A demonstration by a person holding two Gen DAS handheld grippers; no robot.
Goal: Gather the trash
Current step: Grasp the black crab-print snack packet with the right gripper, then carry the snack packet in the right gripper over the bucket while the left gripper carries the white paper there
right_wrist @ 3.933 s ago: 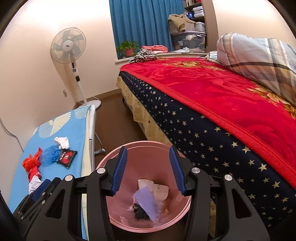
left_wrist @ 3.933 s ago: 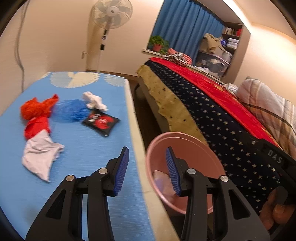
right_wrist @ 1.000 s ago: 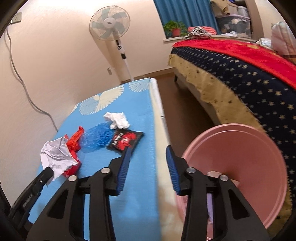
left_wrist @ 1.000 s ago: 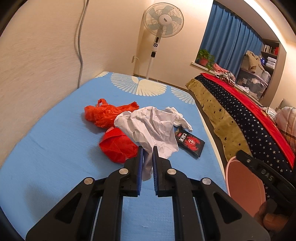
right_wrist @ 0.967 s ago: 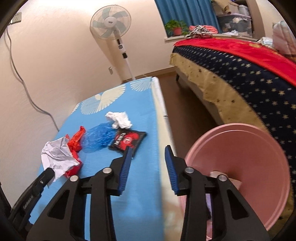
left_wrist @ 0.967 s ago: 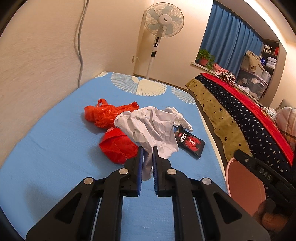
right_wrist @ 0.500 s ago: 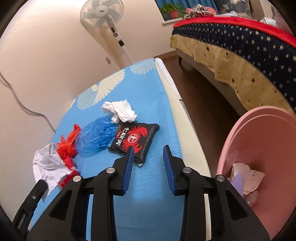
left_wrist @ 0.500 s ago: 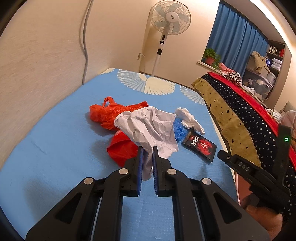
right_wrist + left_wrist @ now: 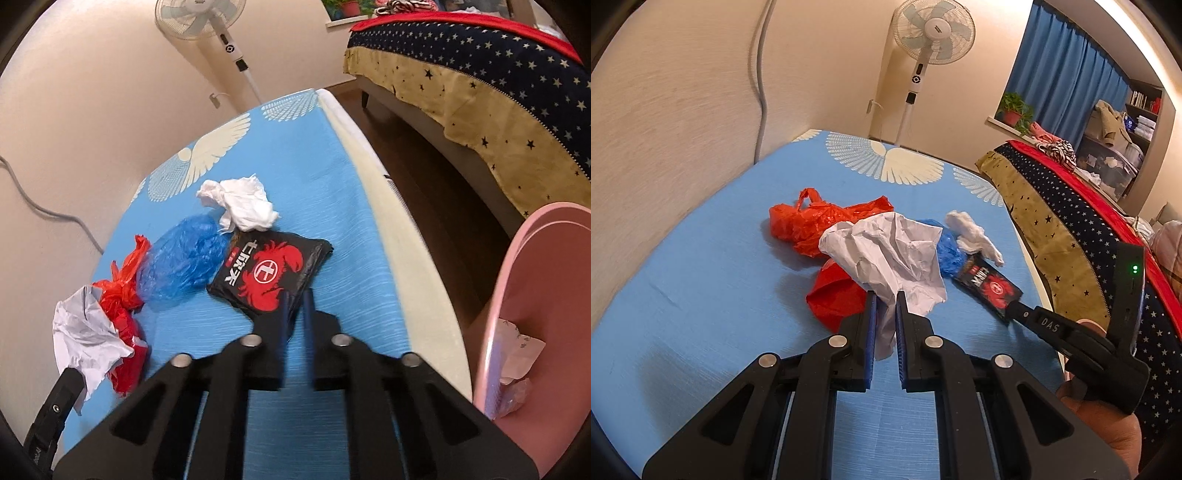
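My left gripper is shut on a crumpled white paper and holds it above the blue mat; the paper also shows in the right wrist view. My right gripper has closed on the near edge of a black packet with a red crab, which still lies on the mat; the packet also shows in the left wrist view. Red plastic bags, a blue plastic wrap and a white tissue wad lie nearby.
A pink bin with some trash inside stands on the floor right of the mat. A bed with a starred cover lies beyond a strip of floor. A standing fan is at the far end, by the wall.
My right gripper moved down to the black packet and its jaws closed from open onto the packet's edge. My left gripper still holds the white paper, raised a little.
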